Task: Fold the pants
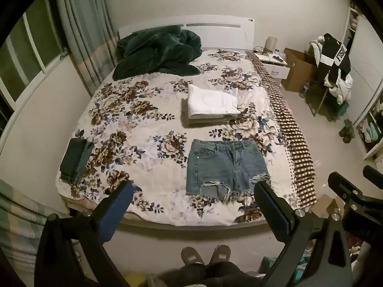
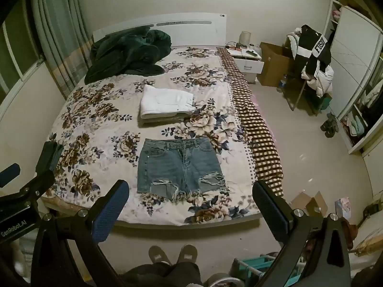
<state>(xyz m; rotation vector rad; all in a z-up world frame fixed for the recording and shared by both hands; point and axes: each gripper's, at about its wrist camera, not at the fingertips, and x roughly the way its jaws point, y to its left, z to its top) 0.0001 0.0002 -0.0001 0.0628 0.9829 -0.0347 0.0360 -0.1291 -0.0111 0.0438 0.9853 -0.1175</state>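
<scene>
Left gripper (image 1: 194,198): jaws spread wide, nothing between them, held above the floor short of the foot of the bed. Right gripper (image 2: 189,196): same condition, fully apart, holding nothing and touching nothing. Each finger carries a flat pad, blue and dimpled on the left finger (image 2: 107,212), dark and ribbed on the right one.

The denim shorts (image 1: 225,167) lie flat and unfolded on the bed (image 1: 148,215), near its foot edge, waistband toward the headboard, hems frayed and ripped across both leg fronts. Just beyond them sits a stack of folded white pants (image 1: 210,104) over a beige layer. A folded dark green garment (image 1: 75,159) rests at the left edge of the mattress, well apart from the shorts.

The bed cover is a pale plush blanket with large brown and blue flower prints; a brown checked sheet (image 1: 292,129) hangs down its right side. A crumpled dark green quilt (image 1: 155,50) lies against the white headboard. A white nightstand (image 2: 249,62), a cardboard box (image 2: 275,62) and a chair heaped with clothes (image 2: 313,57) stand on the pale tiled floor to the right. Curtains (image 2: 57,35) hang at left
</scene>
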